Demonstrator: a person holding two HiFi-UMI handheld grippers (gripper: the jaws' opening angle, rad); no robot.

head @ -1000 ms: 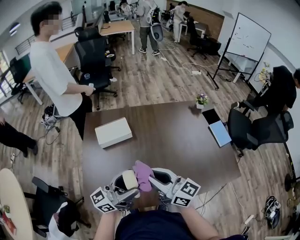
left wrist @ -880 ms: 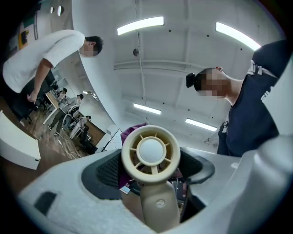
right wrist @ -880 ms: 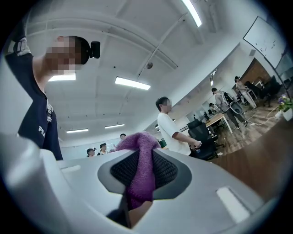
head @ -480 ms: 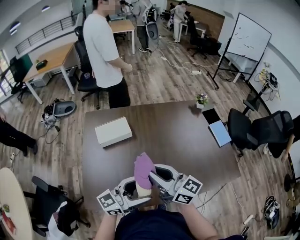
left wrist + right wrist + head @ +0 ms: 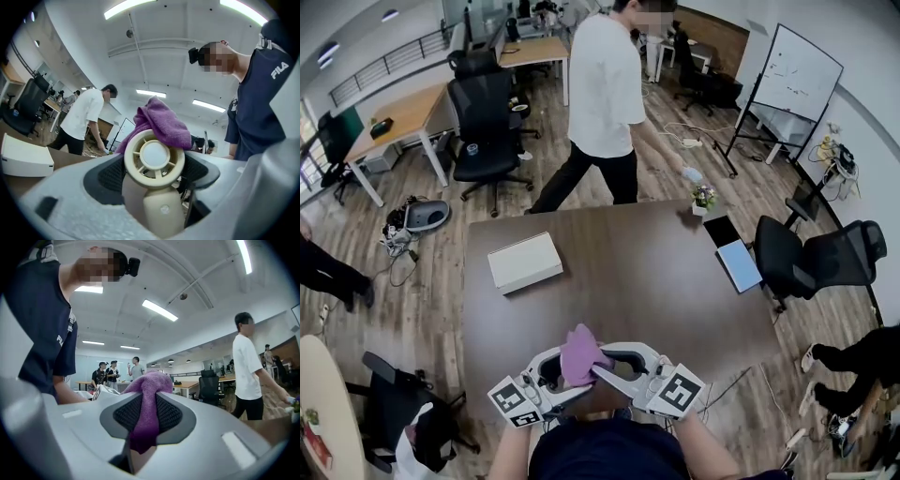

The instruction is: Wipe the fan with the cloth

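Note:
A small cream hand-held fan (image 5: pixel 153 159) stands upright between the jaws of my left gripper (image 5: pixel 152 176), which is shut on its handle (image 5: pixel 161 211). A purple cloth (image 5: pixel 161 123) lies over the top and back of the fan's round head. My right gripper (image 5: pixel 147 416) is shut on that cloth (image 5: pixel 146 404), which bulges out past its jaws. In the head view the two grippers meet close to my body, left gripper (image 5: pixel 546 373) and right gripper (image 5: pixel 623 366), and the cloth (image 5: pixel 581 353) covers most of the fan.
A white box (image 5: pixel 525 262) lies on the brown table (image 5: pixel 628 281). A small flower pot (image 5: pixel 704 199) and a blue notebook (image 5: pixel 739 265) sit at its right edge. A person in a white shirt (image 5: pixel 605 94) walks past the far edge. Office chairs stand around.
The cloth has moved from beside the fan's head onto and over it, and the right gripper rolled. The person in white walked from the left to behind the table.

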